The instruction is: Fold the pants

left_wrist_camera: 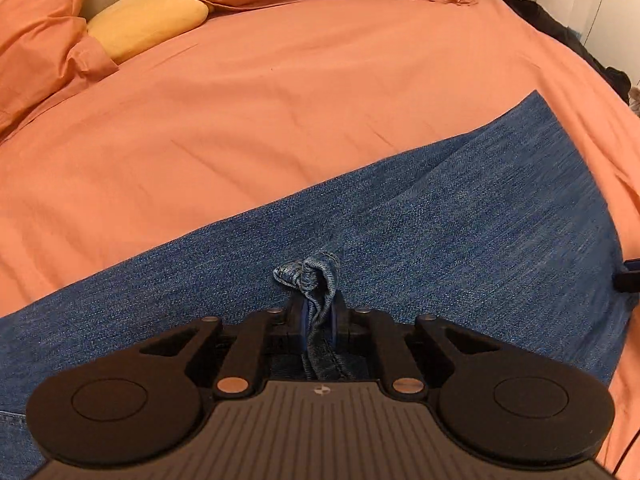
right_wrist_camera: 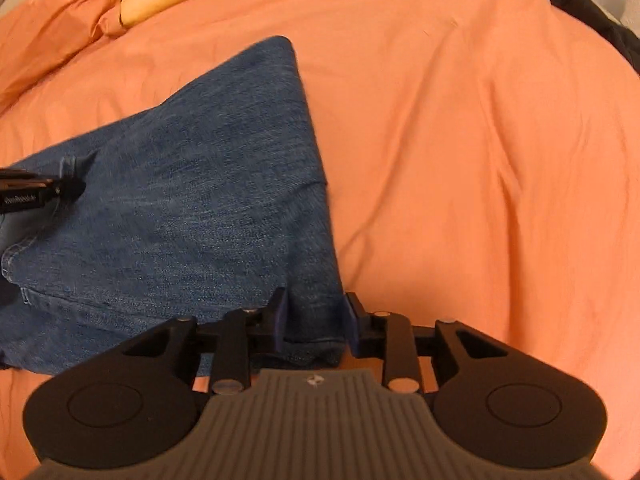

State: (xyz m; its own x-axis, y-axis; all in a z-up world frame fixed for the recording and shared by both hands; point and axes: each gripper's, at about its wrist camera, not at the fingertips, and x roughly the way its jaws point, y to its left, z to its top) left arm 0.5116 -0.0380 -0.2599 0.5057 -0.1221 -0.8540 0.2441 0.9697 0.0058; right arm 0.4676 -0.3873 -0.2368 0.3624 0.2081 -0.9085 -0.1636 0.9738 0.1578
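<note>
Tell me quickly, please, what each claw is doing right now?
Left claw: closed, pinching a bunched fold of the jeans.
Right claw: open, its fingers on either side of the jeans' edge, not yet clamped.

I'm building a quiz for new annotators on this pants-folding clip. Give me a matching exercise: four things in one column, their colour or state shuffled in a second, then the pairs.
Things:
1. left gripper
2. right gripper
3. jeans
4. cushion

States:
A. yellow, by the orange pillows
B. fingers apart around a denim edge
C. blue, lying on the orange bedsheet
D. clamped on bunched denim

Pairs: 1-D, 2-B, 3-C, 4-A
</note>
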